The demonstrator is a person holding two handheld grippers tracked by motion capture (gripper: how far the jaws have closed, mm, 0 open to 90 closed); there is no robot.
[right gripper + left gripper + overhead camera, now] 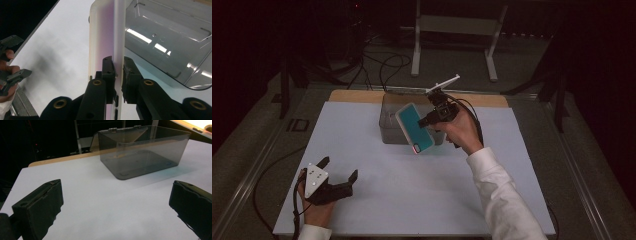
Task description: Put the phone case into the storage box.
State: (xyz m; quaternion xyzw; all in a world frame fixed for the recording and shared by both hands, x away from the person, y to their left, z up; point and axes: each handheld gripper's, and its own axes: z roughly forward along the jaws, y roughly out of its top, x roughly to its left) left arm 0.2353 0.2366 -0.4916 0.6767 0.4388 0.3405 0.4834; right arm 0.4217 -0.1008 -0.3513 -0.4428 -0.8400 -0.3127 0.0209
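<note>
A teal phone case hangs tilted in the air over the front of a clear grey plastic box, and my right gripper is shut on its right edge. In the right gripper view the case looks pale and translucent, pinched edge-on by the right gripper, with the empty box just beyond it. My left gripper rests low at the front left of the table, open and holding nothing. In the left gripper view its jaws stand wide apart, facing the box.
A white sheet covers most of the wooden table. The box's lid stands open at its back. Cables and a white stand are on the floor beyond the table. The left hand's gripper shows far off.
</note>
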